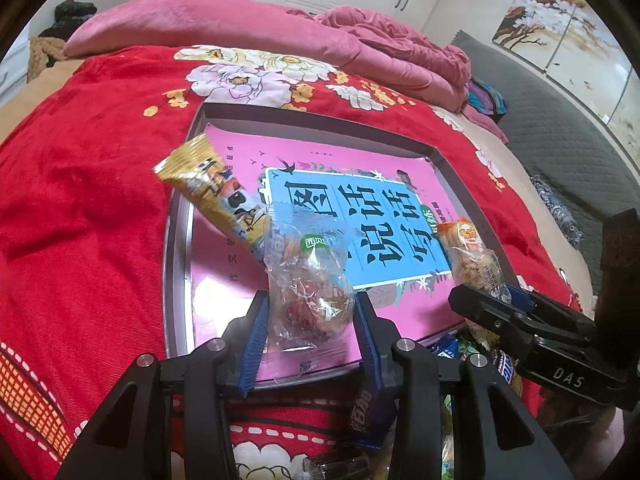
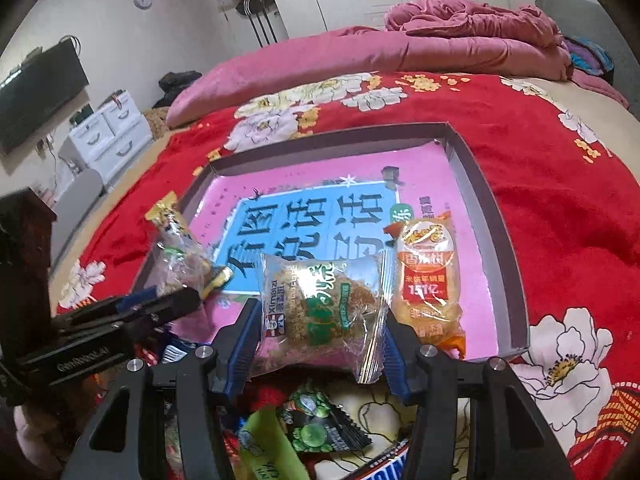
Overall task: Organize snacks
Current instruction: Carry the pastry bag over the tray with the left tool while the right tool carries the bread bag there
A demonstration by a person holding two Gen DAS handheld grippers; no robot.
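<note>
A shallow grey box (image 1: 176,248) (image 2: 508,240) lined with a pink book lies on the red bedspread. My left gripper (image 1: 310,314) is shut on a clear-wrapped reddish pastry (image 1: 316,304), held over the box's near edge. A gold snack stick (image 1: 216,192) lies at the box's left side, also seen in the right wrist view (image 2: 172,224). My right gripper (image 2: 318,320) is shut on a clear pack of crumbly floss cake (image 2: 320,304) over the box's near edge. An orange rice-cracker pack (image 2: 430,280) (image 1: 466,248) lies in the box at the right.
Several loose snack packs (image 2: 316,428) lie in a pile on the bedspread just below both grippers. A folded pink quilt (image 1: 380,48) lies at the far end of the bed. White drawers (image 2: 108,136) and a wall TV (image 2: 36,92) stand left.
</note>
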